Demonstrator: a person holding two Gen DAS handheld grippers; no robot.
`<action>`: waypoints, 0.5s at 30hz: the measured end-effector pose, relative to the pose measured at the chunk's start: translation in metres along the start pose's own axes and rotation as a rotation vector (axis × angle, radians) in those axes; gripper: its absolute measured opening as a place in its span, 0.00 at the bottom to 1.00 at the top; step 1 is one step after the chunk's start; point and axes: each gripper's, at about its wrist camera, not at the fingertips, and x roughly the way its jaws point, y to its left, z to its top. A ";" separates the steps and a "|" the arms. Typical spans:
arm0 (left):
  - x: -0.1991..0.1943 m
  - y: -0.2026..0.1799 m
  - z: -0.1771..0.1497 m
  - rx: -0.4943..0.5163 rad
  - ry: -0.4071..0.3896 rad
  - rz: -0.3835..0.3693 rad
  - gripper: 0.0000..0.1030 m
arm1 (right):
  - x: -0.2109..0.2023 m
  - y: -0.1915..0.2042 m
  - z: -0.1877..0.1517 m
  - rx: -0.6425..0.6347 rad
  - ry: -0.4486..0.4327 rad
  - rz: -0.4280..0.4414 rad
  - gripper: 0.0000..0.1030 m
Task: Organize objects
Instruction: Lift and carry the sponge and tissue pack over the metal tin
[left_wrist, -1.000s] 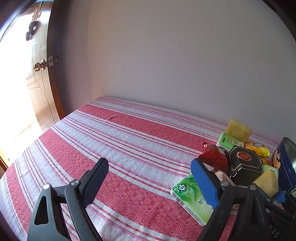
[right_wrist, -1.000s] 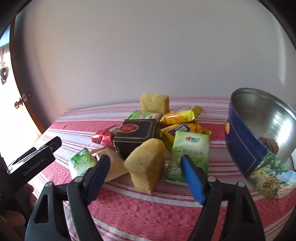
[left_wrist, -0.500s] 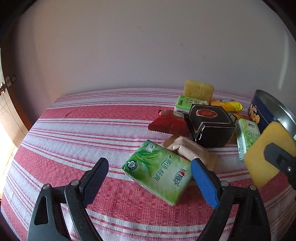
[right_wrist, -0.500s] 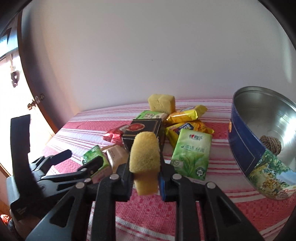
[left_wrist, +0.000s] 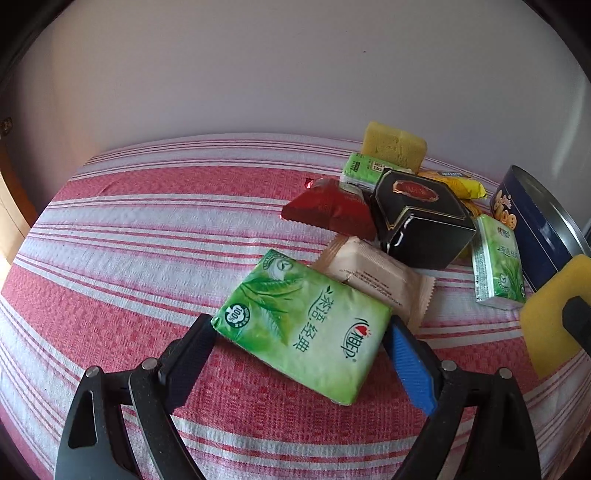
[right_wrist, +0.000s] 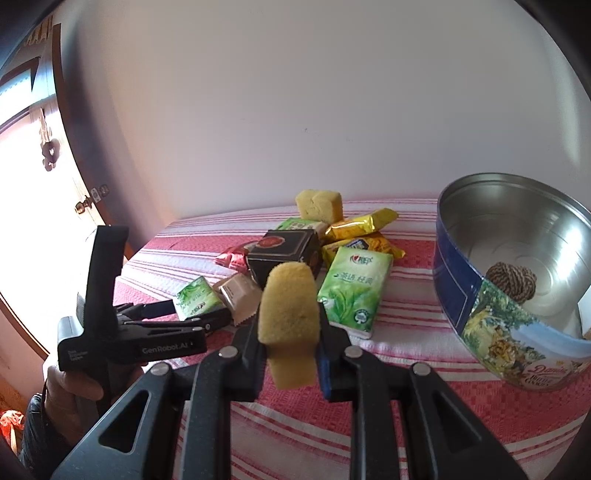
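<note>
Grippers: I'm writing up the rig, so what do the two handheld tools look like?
Both are black plastic with triangular cut-outs and silver pivot pins. The left gripper and right gripper each pair one black finger pad with one blue pad. The left's body reads "GenRobot.AI" in white. No cables visible.

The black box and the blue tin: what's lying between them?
In the left wrist view, a green tissue pack lies on the striped cloth between the black box and the blue tin, with yellow wrappers farther back.
</note>
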 end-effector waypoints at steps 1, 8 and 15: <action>0.002 0.001 0.001 -0.005 0.005 0.021 0.89 | -0.002 0.001 -0.001 -0.005 -0.002 -0.004 0.21; 0.017 0.000 0.012 -0.025 0.018 0.095 0.90 | -0.001 0.003 -0.003 -0.016 0.008 -0.004 0.21; 0.004 0.021 0.008 -0.121 -0.031 0.083 0.71 | -0.002 0.002 -0.004 -0.025 -0.001 -0.026 0.21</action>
